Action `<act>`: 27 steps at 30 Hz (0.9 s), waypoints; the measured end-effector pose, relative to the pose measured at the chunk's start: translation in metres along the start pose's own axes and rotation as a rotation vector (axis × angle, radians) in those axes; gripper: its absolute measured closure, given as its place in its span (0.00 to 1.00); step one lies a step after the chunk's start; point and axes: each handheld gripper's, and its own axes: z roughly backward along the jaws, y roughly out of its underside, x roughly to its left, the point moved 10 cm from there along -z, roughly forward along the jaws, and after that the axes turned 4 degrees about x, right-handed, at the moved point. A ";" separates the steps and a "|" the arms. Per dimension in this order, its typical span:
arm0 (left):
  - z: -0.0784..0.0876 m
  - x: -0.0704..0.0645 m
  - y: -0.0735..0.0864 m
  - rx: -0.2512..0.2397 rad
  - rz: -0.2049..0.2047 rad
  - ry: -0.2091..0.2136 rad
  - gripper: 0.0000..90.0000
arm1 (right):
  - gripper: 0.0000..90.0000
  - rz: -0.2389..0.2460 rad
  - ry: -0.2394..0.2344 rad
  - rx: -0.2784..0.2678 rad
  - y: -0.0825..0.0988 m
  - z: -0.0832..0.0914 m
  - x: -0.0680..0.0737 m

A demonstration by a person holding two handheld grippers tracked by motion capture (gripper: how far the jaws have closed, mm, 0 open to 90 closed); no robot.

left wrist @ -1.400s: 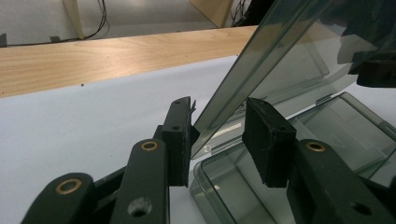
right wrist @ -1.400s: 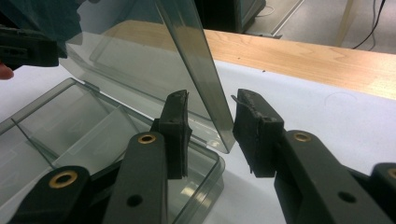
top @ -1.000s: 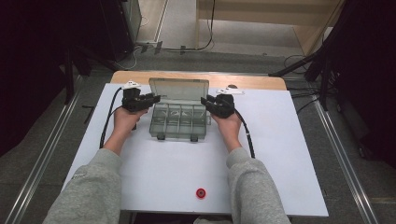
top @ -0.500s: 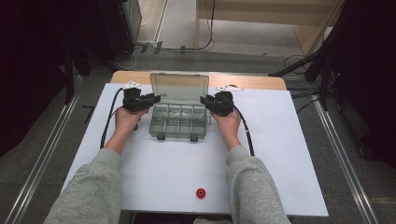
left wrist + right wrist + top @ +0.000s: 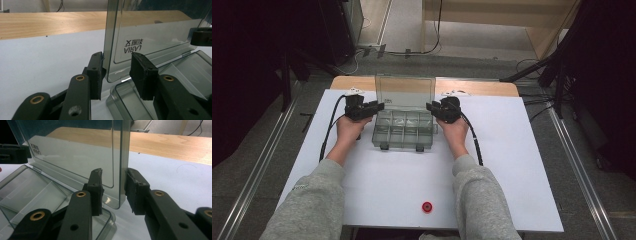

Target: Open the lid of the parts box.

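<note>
Box (image 5: 402,129) of clear plastic sits on the white table (image 5: 512,165), lid (image 5: 405,92) upright. We note the left gripper (image 5: 117,72) and right gripper (image 5: 113,191) straddling opposite lid edges, jaws apart; the right jaws have just been closing.

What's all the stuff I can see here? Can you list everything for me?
Compartment box: one, clear smoky grey plastic, middle of the white sheet, compartments look empty.
Lid: one, clear grey, stands upright at the box's far edge, with printed lettering.
Red round thing: one, red, near edge of the sheet; too small to identify.
White sheet: one, white, covers most of the table.
Wooden table: one, light wood, bare strip along the far edge.
Cables: a few, dark, on the floor beyond the table.
Sleeves: two, grey, at the bottom.
Left tool: one, black, jaws astride the lid's left edge.
Right tool: one, black, jaws astride the lid's right edge.
</note>
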 end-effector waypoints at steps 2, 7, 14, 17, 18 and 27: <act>-0.001 0.000 0.000 0.001 0.002 -0.005 0.69 | 0.76 -0.003 -0.001 -0.001 0.000 -0.001 0.000; -0.002 0.001 0.001 0.001 0.008 -0.010 0.69 | 0.76 -0.014 0.002 -0.003 0.001 -0.003 -0.001; -0.004 0.001 0.002 0.006 0.018 -0.009 0.69 | 0.77 -0.029 0.001 0.002 0.002 -0.006 -0.002; -0.004 0.001 0.003 0.009 0.021 -0.006 0.69 | 0.77 -0.031 -0.002 0.006 0.002 -0.007 -0.002; -0.004 0.001 0.003 0.008 0.020 -0.005 0.69 | 0.77 -0.034 -0.005 0.007 0.001 -0.007 -0.002; -0.006 0.002 0.004 0.012 0.035 -0.012 0.69 | 0.76 -0.049 -0.012 0.009 0.002 -0.009 -0.003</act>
